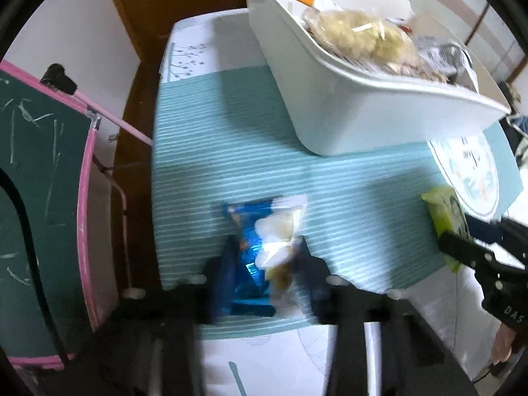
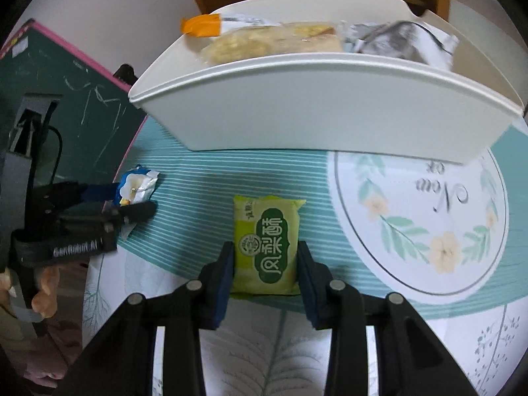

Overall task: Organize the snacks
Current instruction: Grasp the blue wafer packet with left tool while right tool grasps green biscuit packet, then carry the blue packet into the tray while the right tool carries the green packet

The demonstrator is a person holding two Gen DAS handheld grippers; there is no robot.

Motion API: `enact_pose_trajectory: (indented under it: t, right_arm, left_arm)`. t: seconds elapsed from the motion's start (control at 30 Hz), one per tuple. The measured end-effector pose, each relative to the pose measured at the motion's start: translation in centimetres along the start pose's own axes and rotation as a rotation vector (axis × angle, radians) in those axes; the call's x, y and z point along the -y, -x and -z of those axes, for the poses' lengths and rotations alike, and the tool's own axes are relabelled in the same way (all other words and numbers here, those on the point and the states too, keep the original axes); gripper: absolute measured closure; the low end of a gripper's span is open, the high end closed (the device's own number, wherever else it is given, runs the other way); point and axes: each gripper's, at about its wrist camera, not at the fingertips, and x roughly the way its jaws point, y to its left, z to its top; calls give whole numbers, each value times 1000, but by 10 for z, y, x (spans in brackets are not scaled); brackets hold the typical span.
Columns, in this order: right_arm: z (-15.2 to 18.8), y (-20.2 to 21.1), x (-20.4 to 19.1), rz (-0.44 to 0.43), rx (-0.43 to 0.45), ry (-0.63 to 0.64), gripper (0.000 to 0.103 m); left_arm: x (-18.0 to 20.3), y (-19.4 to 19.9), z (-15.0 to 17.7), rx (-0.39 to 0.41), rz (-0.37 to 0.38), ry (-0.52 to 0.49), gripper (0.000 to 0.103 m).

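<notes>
Nearest to us, our left gripper [image 1: 267,264] was clamped on the blue-and-white snack packet [image 1: 264,247], its 2 pads pinching the crinkled wrapper against the striped teal tablecloth [image 1: 214,151]. The picture there was blurred, so we could not tell whether the packet had left the cloth. Our right gripper [image 2: 265,264] had its jaws set against both sides of the green pastry packet [image 2: 265,247], which lay flat on the same cloth; the pads touched its edges, and we judged that a grip rather than a mere straddle.

Beyond both packets stood the white bin [image 2: 297,115], resting on the cloth and already holding several wrapped snacks [image 2: 274,41], 1 with an orange end. To the left, off the table, a green chalkboard with a pink frame [image 1: 43,171] leaned nearby.

We judged the step in hand to be the pickup of the last 2 loose snacks. The next move called for lifting each packet clear of the near wall of the bin, carrying it over the rim, and letting go above the pile without the 2 grippers crossing.
</notes>
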Motion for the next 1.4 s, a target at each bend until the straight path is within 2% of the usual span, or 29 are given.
enact_pose_trajectory:
  t: [0.1, 0.27, 0.57, 0.77, 0.9, 1.1, 1.23, 1.4]
  right_arm:
    - [4, 4, 8, -14, 4, -27, 67]
    - [10, 21, 17, -48, 32, -46, 67]
    - [17, 68, 31, -60, 103, -52, 67]
    - [14, 107, 31, -47, 181, -37, 67]
    - [0, 139, 33, -37, 257, -25, 67]
    - [-34, 193, 30, -11, 378, 16, 67]
    - [-59, 227, 26, 26, 470, 51, 67]
    - [-90, 250, 23, 75, 536, 68, 67]
  left_arm:
    - [-2, 5, 2, 5, 10, 40, 74]
    - [10, 31, 10, 51, 33, 31, 74]
    - [54, 87, 10, 122, 92, -48, 74]
    - [90, 133, -3, 198, 101, -124, 74]
    - [105, 159, -16, 250, 91, -158, 74]
    - [122, 202, -50, 348, 27, -185, 74]
    - [125, 227, -77, 408, -5, -163, 74]
    - [124, 240, -106, 447, -12, -109, 74]
